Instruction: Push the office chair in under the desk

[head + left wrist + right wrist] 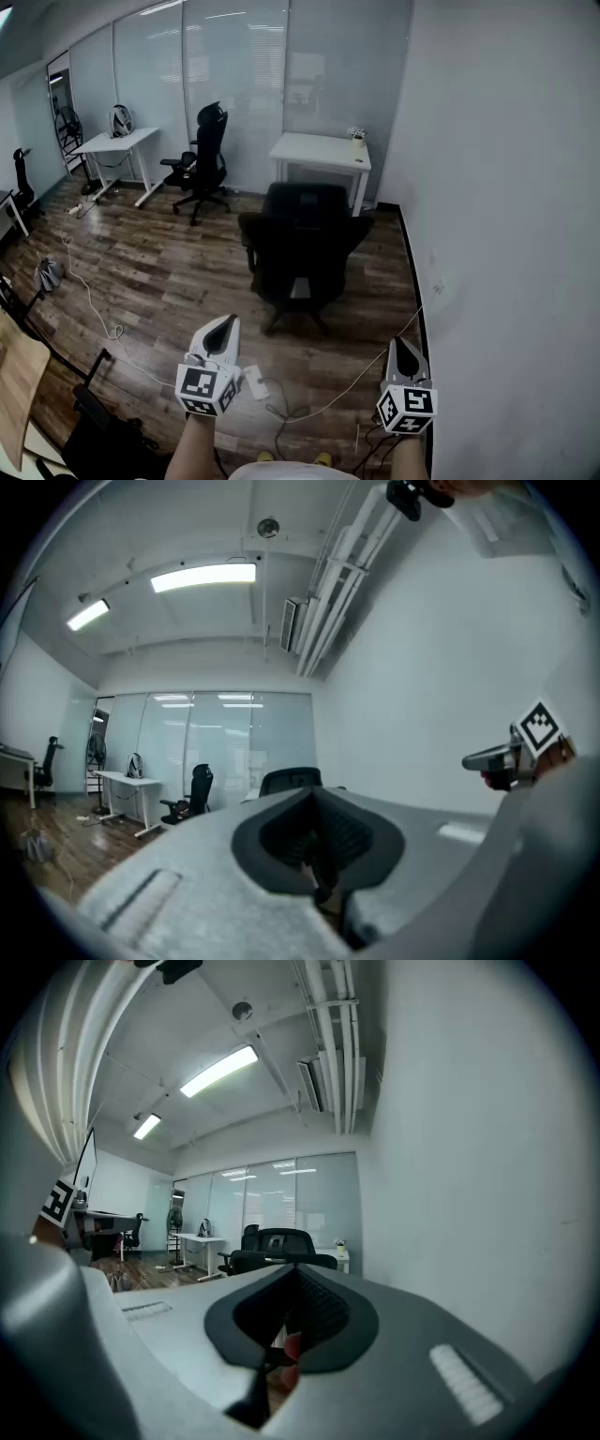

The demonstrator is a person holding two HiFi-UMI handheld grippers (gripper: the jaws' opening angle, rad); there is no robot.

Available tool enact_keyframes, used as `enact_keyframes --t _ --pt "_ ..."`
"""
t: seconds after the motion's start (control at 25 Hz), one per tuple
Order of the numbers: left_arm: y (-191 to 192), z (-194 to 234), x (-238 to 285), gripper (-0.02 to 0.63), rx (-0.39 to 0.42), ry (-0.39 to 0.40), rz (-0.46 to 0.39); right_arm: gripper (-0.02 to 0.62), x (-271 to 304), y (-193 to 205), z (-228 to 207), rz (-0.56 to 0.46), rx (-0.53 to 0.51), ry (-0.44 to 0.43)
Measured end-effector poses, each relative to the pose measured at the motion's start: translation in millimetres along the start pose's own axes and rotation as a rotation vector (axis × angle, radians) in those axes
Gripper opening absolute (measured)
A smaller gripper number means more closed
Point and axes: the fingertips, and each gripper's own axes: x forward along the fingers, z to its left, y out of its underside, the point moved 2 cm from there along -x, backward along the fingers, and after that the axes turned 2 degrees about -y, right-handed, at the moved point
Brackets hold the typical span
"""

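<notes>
A black office chair stands on the wood floor, its back toward me, a short way out from a white desk by the glass wall. My left gripper and right gripper are held low in front of me, well short of the chair, both shut with nothing between the jaws. In the left gripper view the chair shows beyond the closed jaws, with the right gripper at the side. The right gripper view also looks at the chair and the desk.
A white wall runs close along the right. A second black chair and another white desk stand at the back left. Cables and a power strip lie on the floor near my feet. A wooden tabletop is at the left edge.
</notes>
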Motion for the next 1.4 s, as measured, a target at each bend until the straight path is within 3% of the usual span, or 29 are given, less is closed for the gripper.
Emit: enact_keyframes --t 0.76,0.88,1.08,1.4 --pt "3.2 -31.8 7.8 -0.002 0.044 0.017 0.022 0.005 -7.5 9.7 -17.2 0.011 -0.008 -0.016" --pt "5.6 -36.2 11.1 0.038 0.04 0.021 0.034 0.019 -4.9 10.7 -19.3 0.016 -0.006 -0.04" --pt "8.9 -43.7 16.7 0.08 0.042 0.026 0.048 0.107 -1.4 12.2 -25.4 0.019 -0.009 -0.074" --pt "15.9 -61.0 27.3 0.086 0.037 0.023 0.075 0.107 2.8 19.0 -42.9 0.029 0.005 -0.111"
